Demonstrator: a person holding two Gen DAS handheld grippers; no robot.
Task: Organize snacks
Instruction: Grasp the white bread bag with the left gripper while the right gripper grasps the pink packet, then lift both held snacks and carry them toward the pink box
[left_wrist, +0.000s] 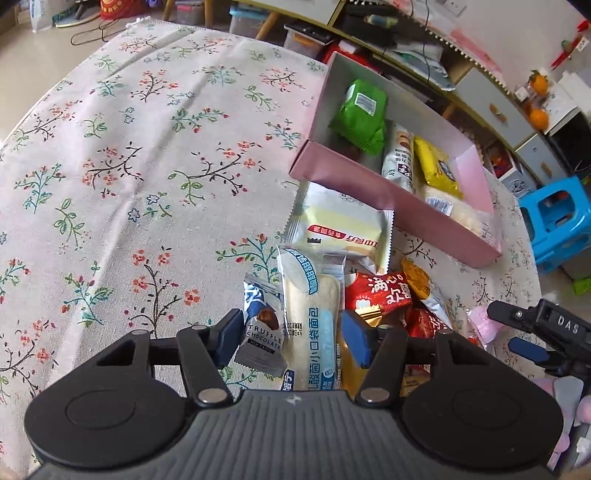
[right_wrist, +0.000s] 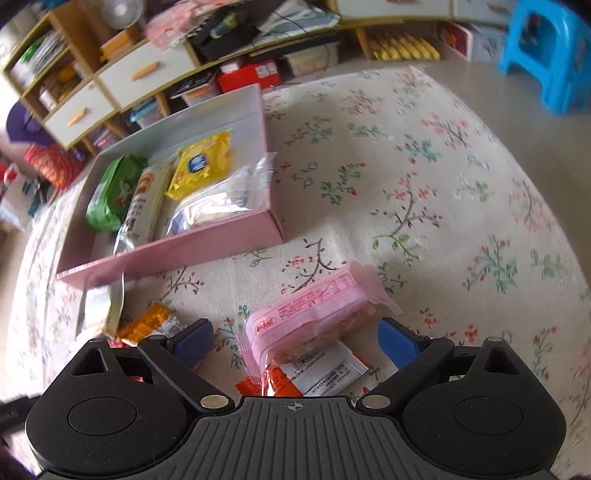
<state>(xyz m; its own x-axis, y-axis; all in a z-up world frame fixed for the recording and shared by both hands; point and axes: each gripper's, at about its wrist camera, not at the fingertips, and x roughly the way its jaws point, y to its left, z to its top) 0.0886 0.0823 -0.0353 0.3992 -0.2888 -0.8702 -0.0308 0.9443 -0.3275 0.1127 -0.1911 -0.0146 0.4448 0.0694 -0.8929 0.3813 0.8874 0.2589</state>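
Orange packet (right_wrist: 314, 380) half hidden under pink snack bar (right_wrist: 314, 317).

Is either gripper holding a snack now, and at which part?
No. The left gripper and right gripper are both open, around snacks, pads not touching them.

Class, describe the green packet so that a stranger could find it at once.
Find the pink box on the floral cloth. The green packet lies inside at one end, beside a white packet and a yellow one. It is the only green wrapper there.
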